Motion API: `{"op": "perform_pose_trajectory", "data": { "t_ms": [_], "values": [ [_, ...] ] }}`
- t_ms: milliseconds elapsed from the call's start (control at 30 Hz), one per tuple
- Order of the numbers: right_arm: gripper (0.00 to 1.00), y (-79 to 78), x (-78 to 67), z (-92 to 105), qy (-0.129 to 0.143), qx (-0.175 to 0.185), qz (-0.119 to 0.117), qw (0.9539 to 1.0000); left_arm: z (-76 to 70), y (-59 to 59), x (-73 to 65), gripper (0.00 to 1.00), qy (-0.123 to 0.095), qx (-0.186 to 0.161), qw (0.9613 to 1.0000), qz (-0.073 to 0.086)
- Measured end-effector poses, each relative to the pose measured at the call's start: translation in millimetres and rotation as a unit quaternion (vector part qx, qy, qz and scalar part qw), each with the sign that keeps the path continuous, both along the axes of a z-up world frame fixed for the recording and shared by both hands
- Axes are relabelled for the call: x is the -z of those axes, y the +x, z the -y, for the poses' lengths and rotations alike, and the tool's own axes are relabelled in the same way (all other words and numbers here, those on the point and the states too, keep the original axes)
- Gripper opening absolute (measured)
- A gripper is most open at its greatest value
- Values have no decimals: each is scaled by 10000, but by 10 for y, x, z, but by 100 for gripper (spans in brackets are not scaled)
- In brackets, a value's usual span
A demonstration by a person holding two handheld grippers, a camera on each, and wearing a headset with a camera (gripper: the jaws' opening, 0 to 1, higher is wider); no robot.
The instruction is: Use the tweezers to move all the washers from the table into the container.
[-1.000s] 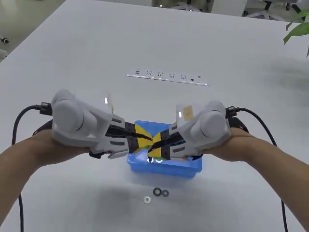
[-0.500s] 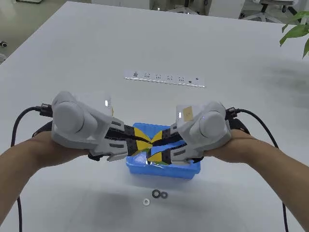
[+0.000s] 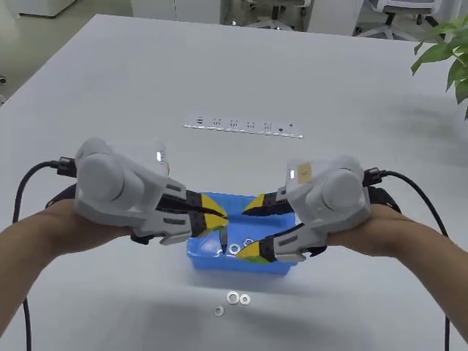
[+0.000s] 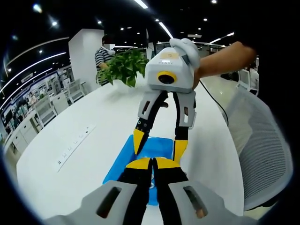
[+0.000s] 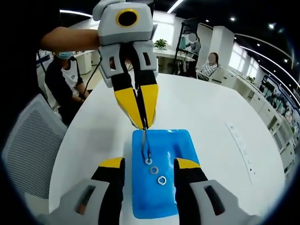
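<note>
A blue container sits on the white table between my two grippers. Washers lie inside it in a short row. Three more washers rest on the table just in front of the container. My left gripper is shut on thin metal tweezers, whose tips reach down into the container by the nearest washer. Facing it from the other side, my right gripper stands open above the container with nothing between its jaws. In the left gripper view the left gripper is shut and the right gripper hangs open opposite.
A white power strip lies further back on the table. Green plant leaves show at the far right edge. A mesh chair stands beside the table, and people sit in the room behind.
The right gripper has opened and drawn back to the right, away from the left gripper's jaws. Washers now show in the container. The head camera has tilted slightly.
</note>
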State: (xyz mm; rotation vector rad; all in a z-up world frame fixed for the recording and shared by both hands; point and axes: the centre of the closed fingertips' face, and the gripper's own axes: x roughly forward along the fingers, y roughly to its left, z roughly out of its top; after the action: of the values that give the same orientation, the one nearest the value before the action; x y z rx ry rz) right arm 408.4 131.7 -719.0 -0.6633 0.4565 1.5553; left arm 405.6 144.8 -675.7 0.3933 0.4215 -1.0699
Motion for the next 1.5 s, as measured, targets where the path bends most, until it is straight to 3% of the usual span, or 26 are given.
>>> {"op": "perform_pose_trajectory", "data": {
  "t_ms": [700,1033,1500],
  "values": [
    [66,-44,-119,430,150,806,-200,9964,53,-143,-245,5,120,41,9999,58],
    [77,-105,-81,601,180,1078,-261,9937,31,-243,-339,5,145,16,9999,67],
    [86,-198,-88,678,242,1241,-262,9916,-10,-329,-447,5,149,-33,9998,139]
  ]
}}
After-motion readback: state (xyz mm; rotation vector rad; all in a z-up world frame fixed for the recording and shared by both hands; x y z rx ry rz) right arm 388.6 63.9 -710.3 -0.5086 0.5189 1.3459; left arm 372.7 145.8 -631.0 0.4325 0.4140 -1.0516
